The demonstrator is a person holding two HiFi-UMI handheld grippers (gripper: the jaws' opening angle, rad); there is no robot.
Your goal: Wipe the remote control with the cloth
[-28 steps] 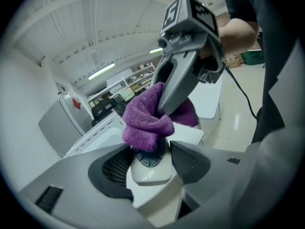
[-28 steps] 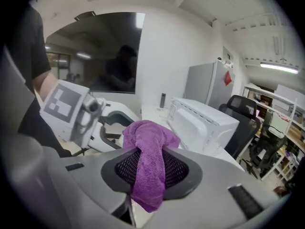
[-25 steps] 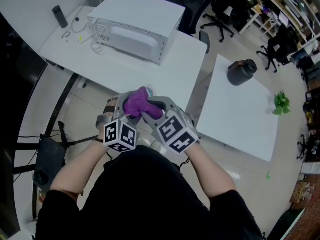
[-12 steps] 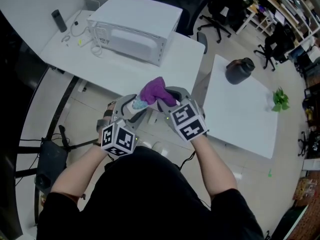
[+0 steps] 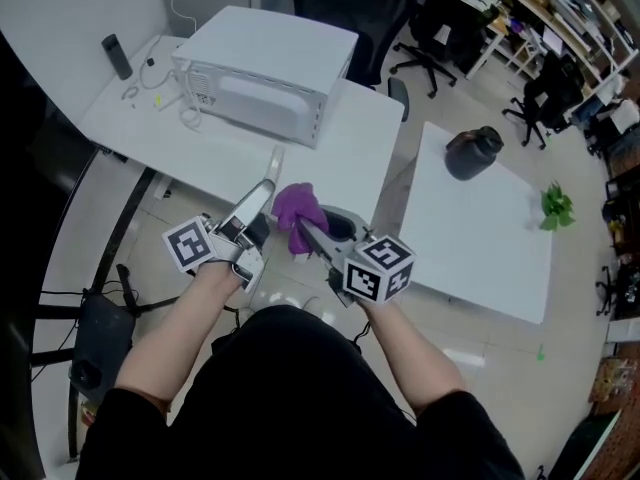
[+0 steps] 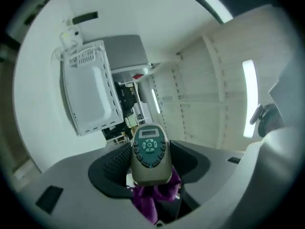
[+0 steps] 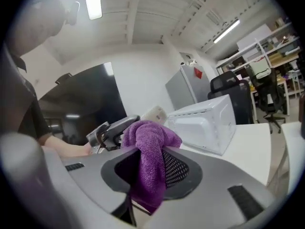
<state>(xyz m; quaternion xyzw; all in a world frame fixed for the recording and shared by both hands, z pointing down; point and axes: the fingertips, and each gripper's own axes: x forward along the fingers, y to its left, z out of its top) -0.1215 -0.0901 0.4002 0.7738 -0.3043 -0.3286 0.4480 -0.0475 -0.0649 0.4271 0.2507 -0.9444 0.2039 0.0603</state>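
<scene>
left tongs (image 5: pixel 245 230) holding remote (image 5: pixel 262 183), right tongs (image 5: pixel 312 233) holding cloth (image 5: pixel 296 208)

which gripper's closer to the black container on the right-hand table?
Right. In the head view the right gripper, shut on the purple cloth, sits left of and below the black container. The left gripper, holding the remote control, is farther left.

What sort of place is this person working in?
Probably an open office or lab: white tables, black swivel office chairs, stocked shelving along the far side, and a white microwave on one table.
</scene>
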